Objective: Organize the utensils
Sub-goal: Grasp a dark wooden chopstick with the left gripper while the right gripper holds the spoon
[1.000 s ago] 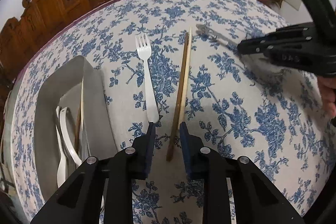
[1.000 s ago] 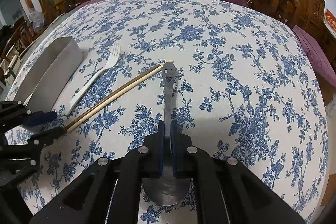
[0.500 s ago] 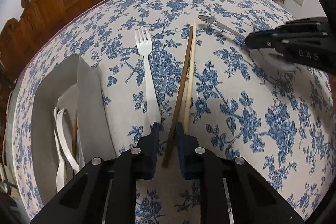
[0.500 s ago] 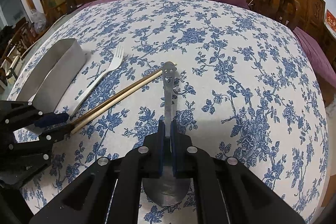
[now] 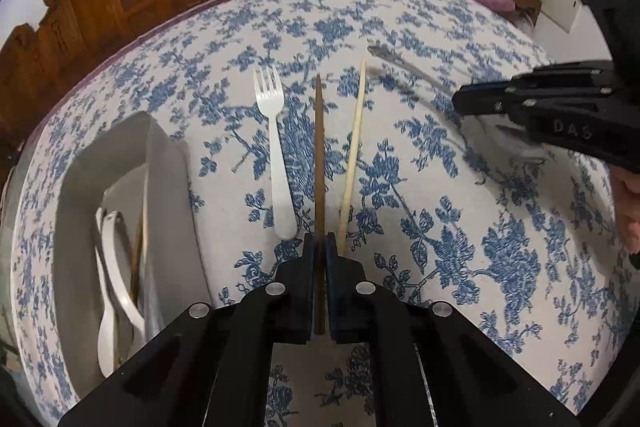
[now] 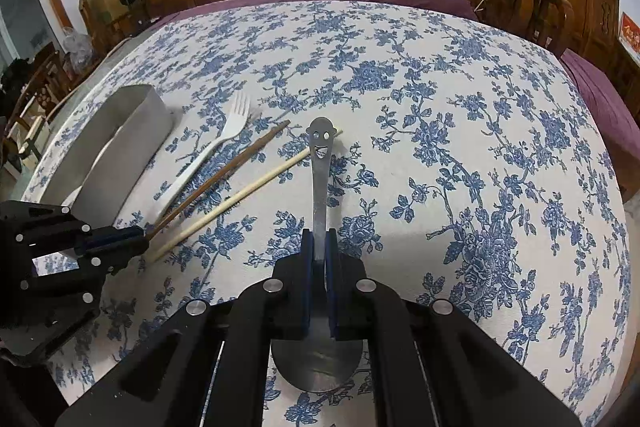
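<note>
**Both tongs hold something**

The left gripper [image 5: 319, 247] squeezes the dark chopstick [image 5: 319, 147]. The light chopstick [image 5: 352, 155] and white fork [image 5: 276, 155] lie on the flowered tablecloth [image 5: 460, 227] beside it. The grey tray [image 5: 76, 187] is on the left. The right gripper [image 6: 319, 243] pinches the metal spoon [image 6: 320, 179].

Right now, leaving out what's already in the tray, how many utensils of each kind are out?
Chopsticks: 2 (dark chopstick in left claw, pale chopstick)
Forks: 1 (white fork)
Spoons: 1 (metal spoon in right claw)
Total: 4
</note>
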`<state>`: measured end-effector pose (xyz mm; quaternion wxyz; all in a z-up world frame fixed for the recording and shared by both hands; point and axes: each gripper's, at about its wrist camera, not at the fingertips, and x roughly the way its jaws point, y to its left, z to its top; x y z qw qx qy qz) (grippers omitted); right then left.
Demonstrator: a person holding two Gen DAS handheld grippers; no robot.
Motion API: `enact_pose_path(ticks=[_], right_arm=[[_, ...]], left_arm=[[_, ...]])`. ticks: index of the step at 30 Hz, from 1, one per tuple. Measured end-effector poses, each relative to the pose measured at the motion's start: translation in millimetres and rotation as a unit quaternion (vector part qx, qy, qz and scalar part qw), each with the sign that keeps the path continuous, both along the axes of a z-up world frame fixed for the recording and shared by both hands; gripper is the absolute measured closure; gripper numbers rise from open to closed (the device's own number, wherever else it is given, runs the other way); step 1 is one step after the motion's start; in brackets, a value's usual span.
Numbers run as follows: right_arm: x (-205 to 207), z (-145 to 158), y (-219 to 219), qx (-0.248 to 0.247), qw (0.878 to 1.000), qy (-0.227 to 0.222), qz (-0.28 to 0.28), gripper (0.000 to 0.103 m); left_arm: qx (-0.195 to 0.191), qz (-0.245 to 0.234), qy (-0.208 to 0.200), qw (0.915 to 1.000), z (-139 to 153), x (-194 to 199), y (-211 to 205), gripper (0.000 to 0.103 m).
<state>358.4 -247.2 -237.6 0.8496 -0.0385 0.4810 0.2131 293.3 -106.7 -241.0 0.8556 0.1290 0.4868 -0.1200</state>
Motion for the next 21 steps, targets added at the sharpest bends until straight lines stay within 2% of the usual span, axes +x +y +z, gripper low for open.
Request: enact_pose_path(ticks=[7,21], right_arm=[[-5,7,3,0.018,1.0,-0.006,0.001,0.096],[-16,13,13,0.029,0.999,-0.015,0.013,0.096]], left_arm=[[-0.013,0.012,-0.035,0.9992,28,-9,9,0.099],[-0.03,0.016,-0.074,0.9967,63,-30,23,0.103]])
